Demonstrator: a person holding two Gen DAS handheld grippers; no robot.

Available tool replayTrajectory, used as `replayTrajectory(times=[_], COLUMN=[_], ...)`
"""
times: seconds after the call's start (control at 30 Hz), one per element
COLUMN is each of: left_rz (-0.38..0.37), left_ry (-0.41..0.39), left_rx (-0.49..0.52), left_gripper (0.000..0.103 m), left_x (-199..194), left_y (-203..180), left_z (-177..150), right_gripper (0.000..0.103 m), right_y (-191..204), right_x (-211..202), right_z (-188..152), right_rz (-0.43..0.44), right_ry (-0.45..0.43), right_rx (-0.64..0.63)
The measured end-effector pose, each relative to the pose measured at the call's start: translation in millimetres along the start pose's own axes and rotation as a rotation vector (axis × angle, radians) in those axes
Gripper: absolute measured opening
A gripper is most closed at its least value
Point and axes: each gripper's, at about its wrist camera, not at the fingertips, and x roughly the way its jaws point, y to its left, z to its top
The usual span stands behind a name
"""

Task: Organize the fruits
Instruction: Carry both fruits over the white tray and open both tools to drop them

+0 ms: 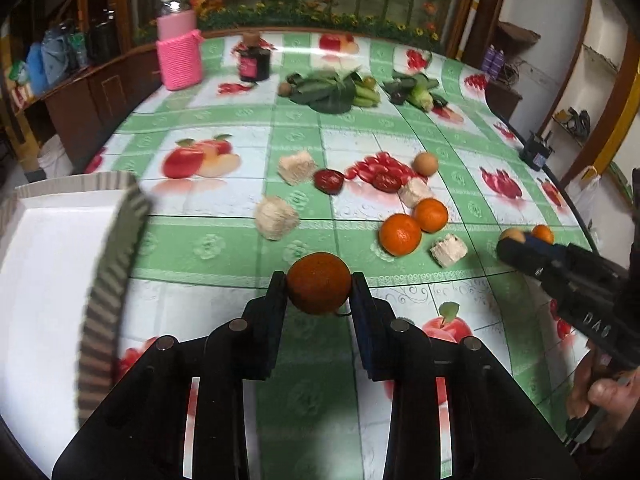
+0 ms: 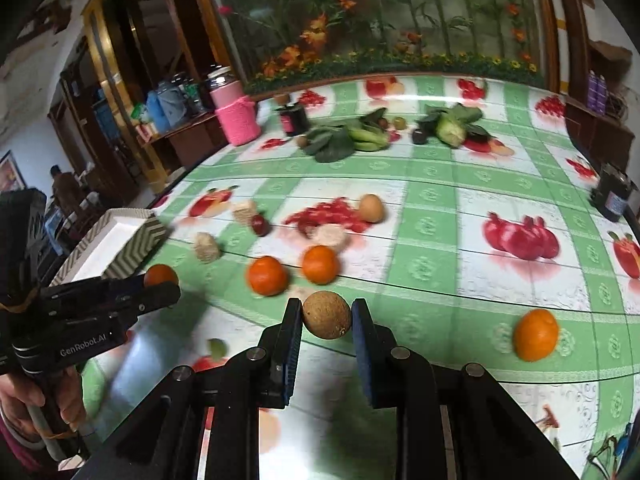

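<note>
"GenRobot.AI" stands on the left claw (image 2: 160, 286); "DAO" on the right claw (image 1: 510, 250).

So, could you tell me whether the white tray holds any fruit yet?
Apparently empty: the white tray shows only bare floor, though its near end is cropped.

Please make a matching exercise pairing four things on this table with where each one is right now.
Things:
1. brown fruit
2. orange
3. egg
4. pink bottle

Places:
A. far left of the table, upright
B. between the left gripper's fingers
C. on the cloth beside the printed red fruit
D. between the right gripper's fingers

Pairs: 1-D, 2-B, 3-C, 4-A
</note>
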Motion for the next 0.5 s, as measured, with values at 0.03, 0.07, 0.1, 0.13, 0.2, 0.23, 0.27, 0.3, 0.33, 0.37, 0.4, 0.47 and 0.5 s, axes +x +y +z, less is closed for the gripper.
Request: replayTrajectory(times=[0.03, 0.07, 0.1, 0.13, 0.2, 0.23, 0.27, 0.3, 0.33, 0.37, 0.4, 0.47, 0.5], left_rz=[0.008, 0.016, 0.026, 0.039, 0.057, 0.066, 0.081, 0.097, 0.117, 0.139, 0.158, 0.191, 0.202], left_ry=[-0.005, -0.013, -0.019, -0.022, -0.032, -0.035, -0.040, -0.048, -0.054, -0.058, -0.059, -0.055, -0.049], left_rx=[-0.005, -0.012, -0.017, -0.022, -0.038, -0.044, -0.048, -0.052, -0.056, -0.058, -0.061, -0.075, -0.085], left_gripper=[0.031, 0.031, 0.031, 0.031, 0.031, 0.031, 0.031, 0.031, 0.031, 0.031, 0.031, 0.031, 0.031], left_x=[-5, -12, -19, -26, -39, -45, -52, -58, -63, -68, -71, -76, -76], left_y=[3, 7, 12, 17, 29, 35, 42, 49, 56, 63, 70, 86, 93], left_z=[0, 0, 0, 0, -1, -2, -2, -3, -4, -5, -6, -9, -11], right_gripper=[0.025, 0.025, 0.025, 0.025, 0.024, 0.025, 0.024, 0.024, 0.024, 0.024, 0.024, 0.024, 0.024], right_y=[5, 11, 18, 23, 34, 40, 47, 52, 59, 67, 73, 89, 95], right_x=[0, 0, 0, 1, 4, 5, 7, 8, 11, 14, 16, 23, 25], right_z=[0, 1, 2, 4, 7, 9, 11, 13, 16, 18, 20, 27, 29], right_rz=[0.010, 0.021, 0.036, 0.046, 0.070, 0.086, 0.103, 0.114, 0.128, 0.140, 0.150, 0.186, 0.198], right_ry=[0.001, 0.002, 0.001, 0.002, 0.003, 0.004, 0.006, 0.008, 0.011, 0.015, 0.018, 0.027, 0.030], right_rx=[-0.007, -0.014, -0.024, -0.030, -0.040, -0.045, -0.051, -0.056, -0.067, -0.079, -0.088, -0.107, -0.115])
